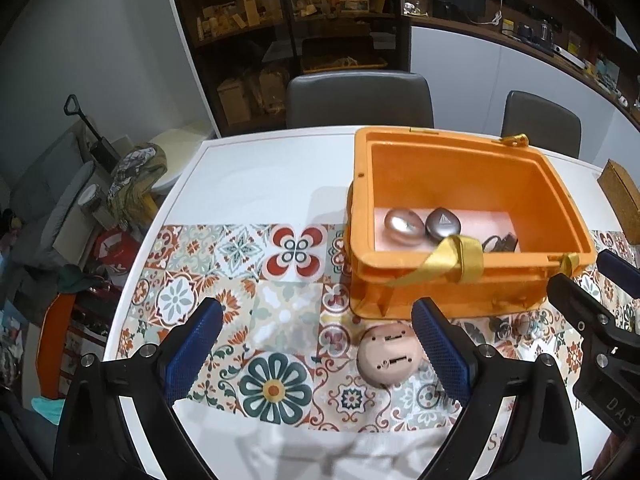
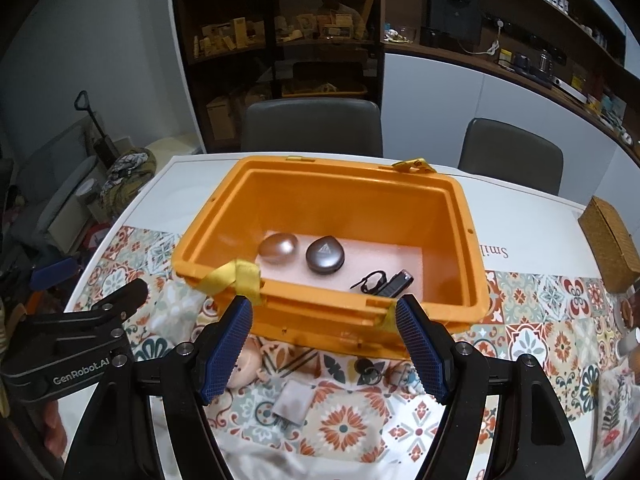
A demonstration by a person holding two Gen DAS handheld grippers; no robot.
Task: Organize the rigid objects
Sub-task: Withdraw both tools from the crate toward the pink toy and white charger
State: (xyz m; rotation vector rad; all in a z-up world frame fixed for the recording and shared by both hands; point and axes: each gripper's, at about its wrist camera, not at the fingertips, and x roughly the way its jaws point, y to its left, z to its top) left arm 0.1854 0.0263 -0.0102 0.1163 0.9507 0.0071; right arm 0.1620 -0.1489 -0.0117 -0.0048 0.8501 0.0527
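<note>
An orange box (image 1: 472,148) (image 2: 464,216) stands open on the patterned tablecloth. It holds a silver egg-shaped case (image 1: 403,225) (image 2: 279,247), a dark grey case (image 1: 441,223) (image 2: 325,255) and a small black device with a clip (image 2: 386,282). A pink two-part plug (image 1: 389,354) lies in front of the box, by my left gripper's right finger. A white charger (image 2: 291,402) and a keyring (image 2: 370,372) lie under my right gripper (image 2: 324,348). My left gripper (image 1: 316,354) is open and empty. My right gripper is open and empty.
Yellow ribbons (image 1: 452,258) (image 2: 236,278) hang over the box's front rim. A woven brown box (image 2: 610,244) sits at the table's right. Two grey chairs (image 1: 360,98) stand behind the table, with shelves beyond. Clutter lies on the floor at left (image 1: 80,208).
</note>
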